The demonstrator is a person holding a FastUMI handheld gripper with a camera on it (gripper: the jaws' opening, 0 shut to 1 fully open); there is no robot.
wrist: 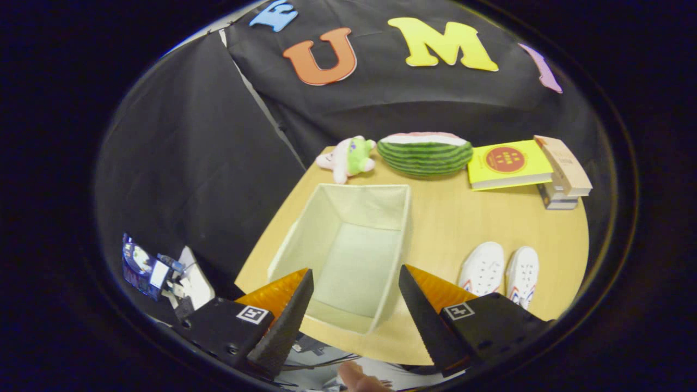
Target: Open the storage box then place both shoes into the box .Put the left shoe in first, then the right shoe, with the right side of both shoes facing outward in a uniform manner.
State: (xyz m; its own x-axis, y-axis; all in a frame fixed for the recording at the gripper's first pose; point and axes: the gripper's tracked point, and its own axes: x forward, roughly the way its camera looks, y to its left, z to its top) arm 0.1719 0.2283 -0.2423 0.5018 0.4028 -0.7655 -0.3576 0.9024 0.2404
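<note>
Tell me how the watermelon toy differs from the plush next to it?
The watermelon is larger, striped dark green, and a plain wedge; the plush is smaller, pale pink and light green, with limbs. Both lie beyond the open box, far from the open fingers.

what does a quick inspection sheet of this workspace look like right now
surface: light wooden table.
job's things: cream fabric storage box open and empty, just ahead of the fingers; pair of white shoes side by side on the table beside the box.
clutter: plush toy, watermelon-shaped cushion, yellow book and stacked books along the far edge.
grippers: gripper open, holding nothing, above the box's near rim.
cables: thin leads below the table's near edge.
surroundings: black cloth booth wall; small gear beside the table.
</note>
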